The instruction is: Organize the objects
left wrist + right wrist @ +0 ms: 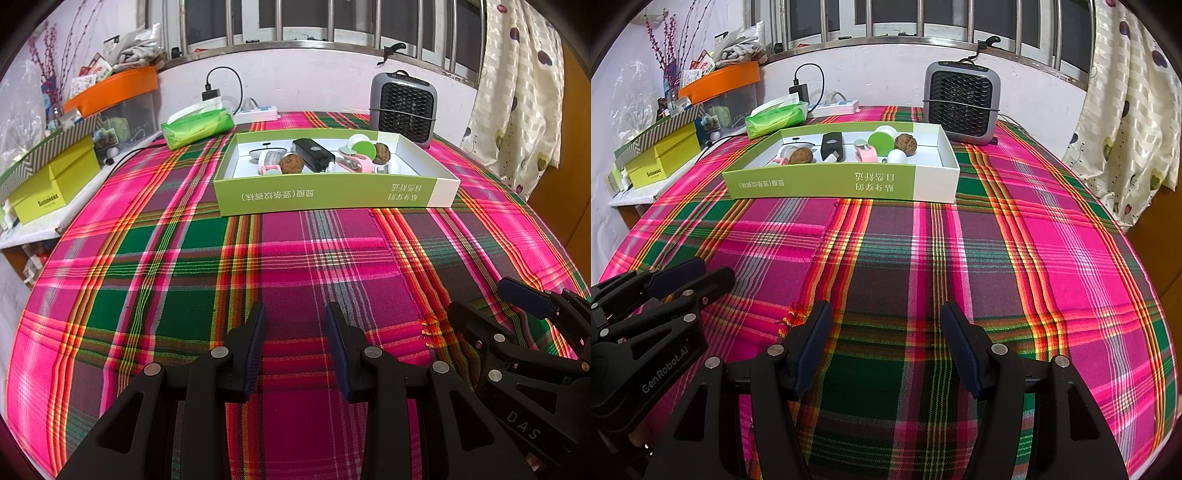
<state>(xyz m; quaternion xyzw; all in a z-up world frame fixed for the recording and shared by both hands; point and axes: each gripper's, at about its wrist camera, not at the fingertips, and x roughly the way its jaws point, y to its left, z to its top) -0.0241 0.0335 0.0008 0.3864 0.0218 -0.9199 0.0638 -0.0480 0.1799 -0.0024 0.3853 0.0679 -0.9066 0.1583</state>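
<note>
Left tool (295, 314): jaws apart, nothing between them; poised over bare cloth near the front edge of the surface.
Right tool (886, 314): jaws apart, wider than the left, likewise empty; just beside the left tool.
Surface (1052, 258): covered by a pink and green plaid cloth, bare between the tools and the box.
Box (332, 194): shallow green and white cardboard tray, well beyond both tools; all the loose items already lie inside it.
Contents: two brown walnuts (291, 163), a black adapter (313, 152), a green round lid (365, 147), a pink clip (356, 162), and small white pieces too small to identify.
Handling, judged: walnuts are light, hard and round, apt to roll; grip across the widest part. The adapter is stiff and blocky; take it across its narrow sides. The box is light with thin walls; pinch a wall gently.
Background: grey fan heater (402, 105), green tissue pack (197, 127), power strip (258, 112).
</note>
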